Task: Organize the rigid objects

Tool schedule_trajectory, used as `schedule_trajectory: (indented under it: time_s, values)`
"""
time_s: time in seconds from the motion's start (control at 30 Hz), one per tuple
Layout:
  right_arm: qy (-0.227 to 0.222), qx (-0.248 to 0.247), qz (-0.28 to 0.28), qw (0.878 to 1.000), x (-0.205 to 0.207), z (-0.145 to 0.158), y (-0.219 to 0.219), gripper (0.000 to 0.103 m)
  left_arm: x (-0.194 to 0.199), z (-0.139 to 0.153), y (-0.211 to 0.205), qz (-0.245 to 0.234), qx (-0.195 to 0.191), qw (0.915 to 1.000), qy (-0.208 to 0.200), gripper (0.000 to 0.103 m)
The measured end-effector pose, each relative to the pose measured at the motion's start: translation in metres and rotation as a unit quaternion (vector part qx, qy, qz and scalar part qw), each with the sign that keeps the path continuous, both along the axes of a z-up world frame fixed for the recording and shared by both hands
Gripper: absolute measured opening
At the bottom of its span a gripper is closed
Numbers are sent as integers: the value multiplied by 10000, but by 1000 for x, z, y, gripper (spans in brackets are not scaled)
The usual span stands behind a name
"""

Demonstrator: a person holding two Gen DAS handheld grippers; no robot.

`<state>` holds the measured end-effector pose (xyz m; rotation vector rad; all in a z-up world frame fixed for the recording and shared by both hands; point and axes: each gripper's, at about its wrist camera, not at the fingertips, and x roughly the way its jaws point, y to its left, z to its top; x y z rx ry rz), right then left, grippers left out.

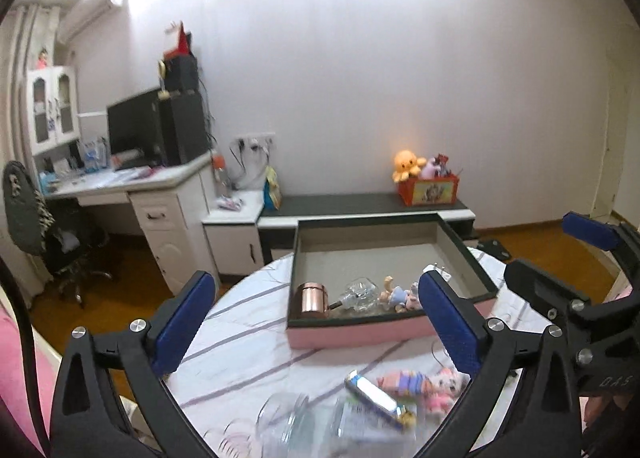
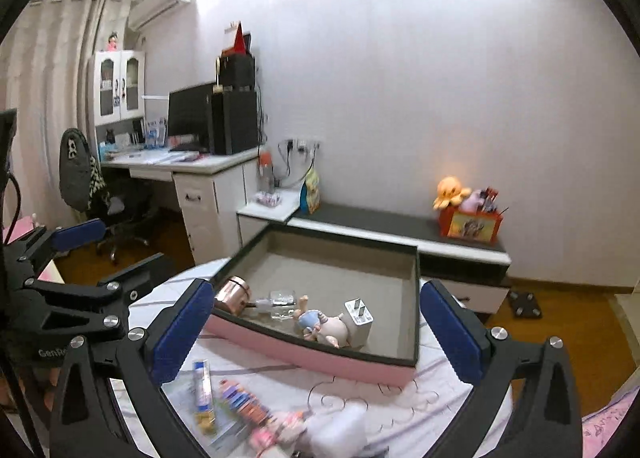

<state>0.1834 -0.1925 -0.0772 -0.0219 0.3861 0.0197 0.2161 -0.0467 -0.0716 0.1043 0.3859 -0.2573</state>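
A pink box with a dark rim [image 1: 372, 332] [image 2: 304, 354] stands on the round table. Inside lie a copper cup [image 1: 312, 298] [image 2: 234, 292], a glass piece [image 1: 360, 294] [image 2: 282, 302], a small doll [image 1: 400, 296] [image 2: 324, 324] and a white charger [image 2: 360, 318]. On the table in front lie a pink doll keychain [image 1: 424, 384] [image 2: 256, 410], a foil packet [image 1: 378, 398] [image 2: 202, 386] and a clear glass [image 1: 288, 422]. My left gripper [image 1: 316, 322] is open and empty above the table. My right gripper [image 2: 316, 334] is open and empty near the box.
The table has a white striped cloth [image 1: 248, 342] [image 2: 400, 410]. Behind it stand a low dark bench [image 1: 360, 204] with a red toy box [image 1: 428, 188], a white desk [image 1: 132, 186] with a monitor, and an office chair [image 1: 36, 218]. The right gripper's body shows in the left wrist view [image 1: 580, 290].
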Motion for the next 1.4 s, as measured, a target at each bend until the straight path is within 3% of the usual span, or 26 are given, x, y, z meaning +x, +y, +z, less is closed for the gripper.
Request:
schedule_trajectory:
  time_s: [0.3,0.4,0.63,0.9,1.4]
  values:
    - [-537,51,10,9985,-87,18,22,103,-94,17,14,433,74,9967,-682,103]
    - [-675,72,67,9977,-107,23,27,103,-118,21,18,604,192,9938,-916,103]
    - [-928,102,150,9955,-148,34,40,103,-154,36,34,740,16,9906,-1153,103]
    - [-1087,111,180,9939,-171,42,47,103,-167,42,39,729,-37,9892,-1273,103]
    - [-1119,76,170,9935,-174,45,48,103,-166,42,39,716,-95,9895,-1250,103]
